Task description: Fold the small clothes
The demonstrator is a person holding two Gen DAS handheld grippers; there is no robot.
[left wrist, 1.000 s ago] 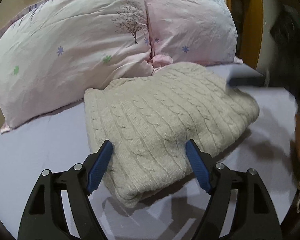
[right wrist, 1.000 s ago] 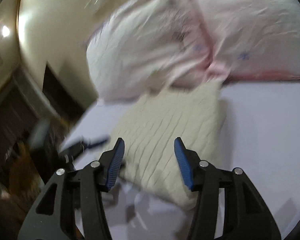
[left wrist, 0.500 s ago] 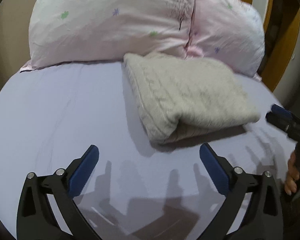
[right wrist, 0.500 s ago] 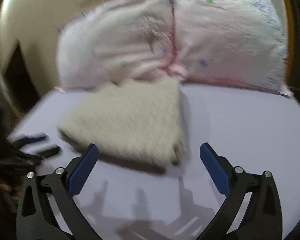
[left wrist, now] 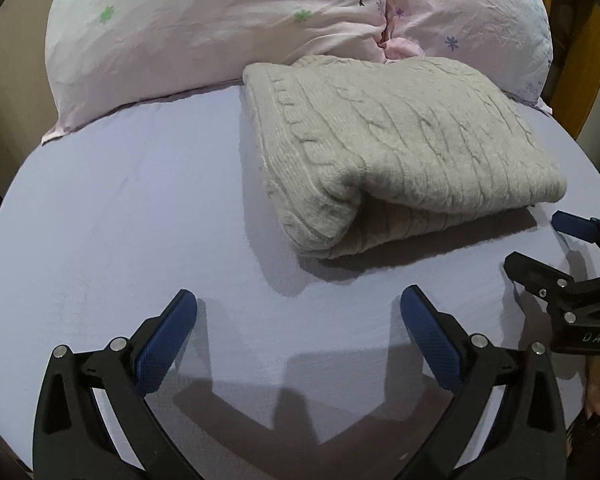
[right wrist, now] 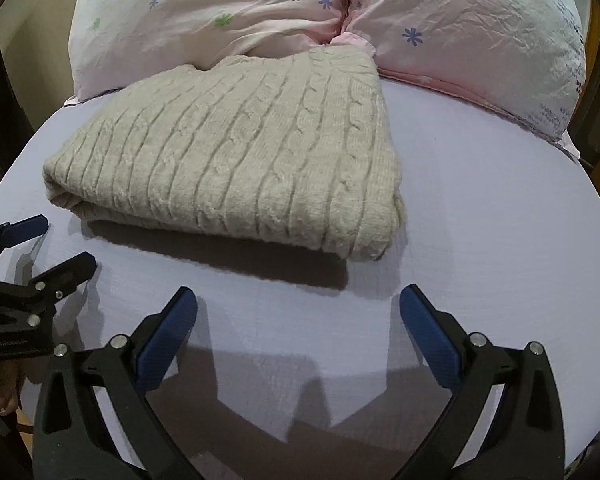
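A beige cable-knit sweater (left wrist: 400,144) lies folded into a thick rectangle on the lavender bed sheet (left wrist: 120,220), its far edge against the pillows. It also shows in the right wrist view (right wrist: 240,152). My left gripper (left wrist: 298,316) is open and empty, hovering over the sheet in front of the sweater's near left corner. My right gripper (right wrist: 298,316) is open and empty in front of the sweater's near right corner. Each gripper shows in the other's view: the right one (left wrist: 540,244) and the left one (right wrist: 56,244), both apart from the sweater.
Two pink pillows with flower and tree prints (left wrist: 240,12) (right wrist: 460,28) lean at the head of the bed behind the sweater. A wooden bed frame (left wrist: 584,60) stands at the right. The sheet (right wrist: 500,220) lies flat around the sweater.
Both grippers have drawn back from the sweater toward the near side of the bed and opened wide. The sweater stays folded in place.
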